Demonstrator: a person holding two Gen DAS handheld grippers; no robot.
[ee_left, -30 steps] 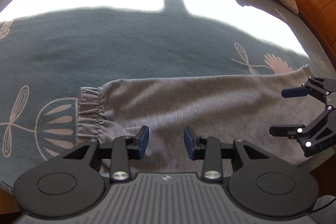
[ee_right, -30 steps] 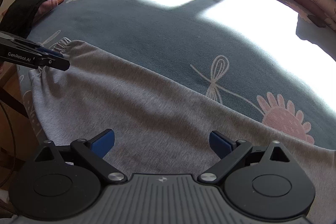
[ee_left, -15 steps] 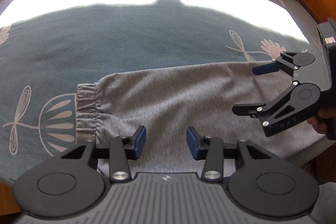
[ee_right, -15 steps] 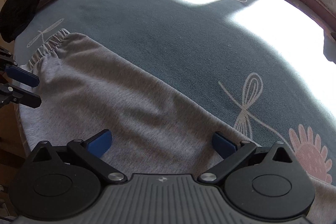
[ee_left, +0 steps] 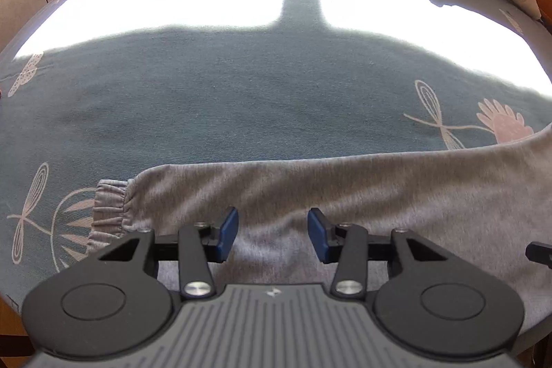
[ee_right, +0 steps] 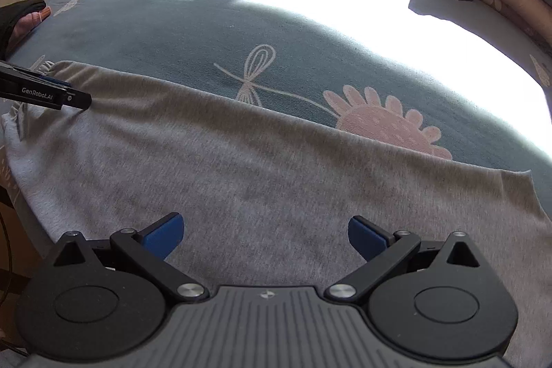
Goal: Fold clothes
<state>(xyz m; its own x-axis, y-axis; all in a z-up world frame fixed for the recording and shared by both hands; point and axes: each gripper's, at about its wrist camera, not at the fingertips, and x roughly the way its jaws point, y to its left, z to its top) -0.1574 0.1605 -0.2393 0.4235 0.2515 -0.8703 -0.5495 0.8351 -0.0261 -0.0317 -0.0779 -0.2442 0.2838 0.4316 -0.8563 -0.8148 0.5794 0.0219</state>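
Right claw (ee_right: 265, 235) agape above grey trousers (ee_right: 241, 168), bedsheet (ee_right: 172, 33) beyond.

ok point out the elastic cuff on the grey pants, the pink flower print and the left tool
elastic cuff (ee_left: 109, 212), left wrist view, gathered ribbing
pink flower print (ee_right: 386, 123), right wrist view, middle of the bloom
left tool (ee_left: 272, 231), left wrist view, midway between its blue tips

The left tongs (ee_left: 272, 235) tilt steeply down over the grey trousers (ee_left: 345, 188), near their elastic cuff, blue pads parted with nothing pressed between them. The right tongs (ee_right: 265, 233) tilt down likewise over the wide end of the trousers, jaws spread wider and empty. From the right wrist camera the left tongs' tip sits at the cuff end, a gloved hand (ee_right: 17, 19) behind it.
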